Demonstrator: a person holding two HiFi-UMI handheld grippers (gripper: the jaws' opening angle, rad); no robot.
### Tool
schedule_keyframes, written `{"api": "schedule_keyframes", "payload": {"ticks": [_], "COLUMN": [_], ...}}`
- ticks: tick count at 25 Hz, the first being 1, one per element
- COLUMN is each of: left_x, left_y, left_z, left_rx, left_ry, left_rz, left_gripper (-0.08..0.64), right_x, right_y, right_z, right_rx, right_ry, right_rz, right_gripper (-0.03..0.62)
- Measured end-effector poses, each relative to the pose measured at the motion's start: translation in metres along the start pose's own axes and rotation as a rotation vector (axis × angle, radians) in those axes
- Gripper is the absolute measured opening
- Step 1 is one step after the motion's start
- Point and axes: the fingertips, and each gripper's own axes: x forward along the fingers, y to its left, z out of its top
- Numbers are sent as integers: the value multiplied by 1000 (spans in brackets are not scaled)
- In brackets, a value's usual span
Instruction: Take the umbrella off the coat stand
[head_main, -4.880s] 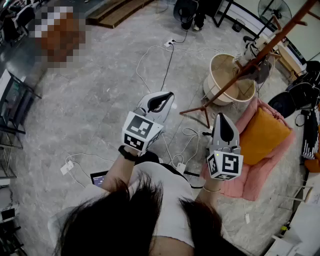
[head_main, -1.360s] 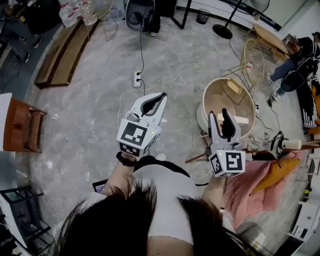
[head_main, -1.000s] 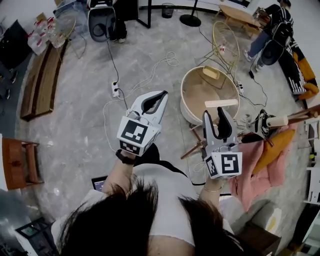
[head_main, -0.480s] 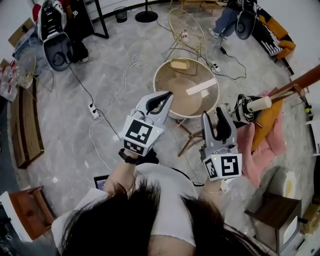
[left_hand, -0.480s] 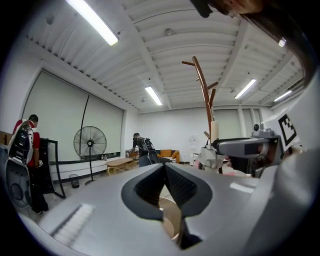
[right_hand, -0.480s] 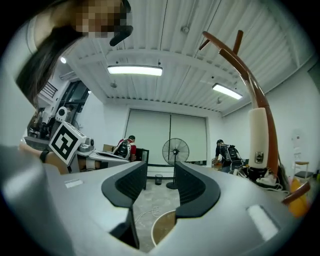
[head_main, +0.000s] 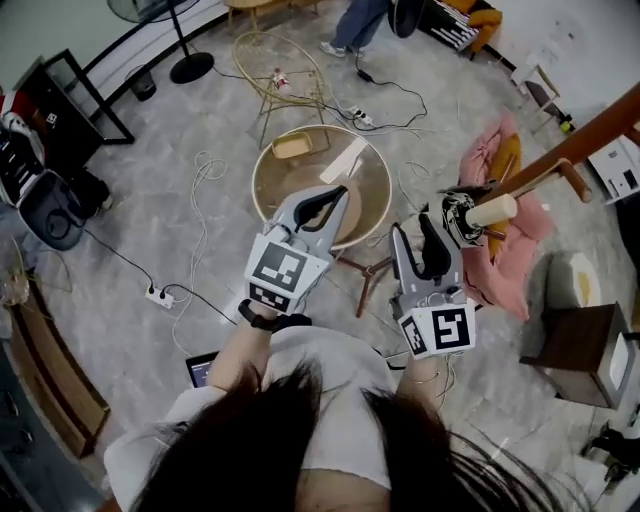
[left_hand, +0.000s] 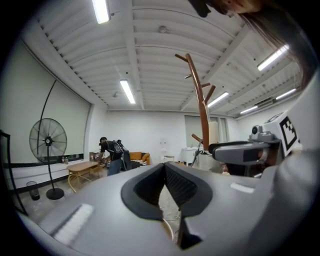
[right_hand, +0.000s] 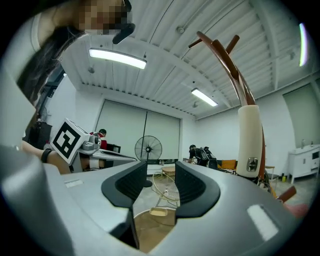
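Umbrella, dark and folded with a smooth cream handle, sits on the brown wooden coat stand beside a round tub holding a plank and block, while your right gripper gapes empty and your left gripper is pinched together.

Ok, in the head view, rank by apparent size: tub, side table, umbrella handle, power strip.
1. tub
2. side table
3. umbrella handle, only slightly bigger than
4. power strip; the handle sits nearer the camera, so that last pair is unsure.
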Motion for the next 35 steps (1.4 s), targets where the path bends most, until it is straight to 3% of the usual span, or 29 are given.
{"api": "schedule_keyframes", "payload": {"ticks": [8, 15, 25, 35], "left_x": [37, 52, 51, 50], "left_y": [12, 10, -21, -37], "left_z": [8, -6, -1, 1], "left_rx": [11, 16, -2, 1], "left_ry": [-34, -36, -40, -53], "left_rz": [-228, -352, -459, -515], "left_gripper": [58, 58, 58, 58], "right_x": [22, 13, -10, -31], "right_y": [-3, -3, -5, -19], "right_z": [2, -4, -3, 16], "right_rx": [-37, -49, -63, -132], "right_ry": [3, 17, 41, 28], "right_rz": [-204, -348, -441, -562], "right_gripper": [153, 153, 153, 173]}}
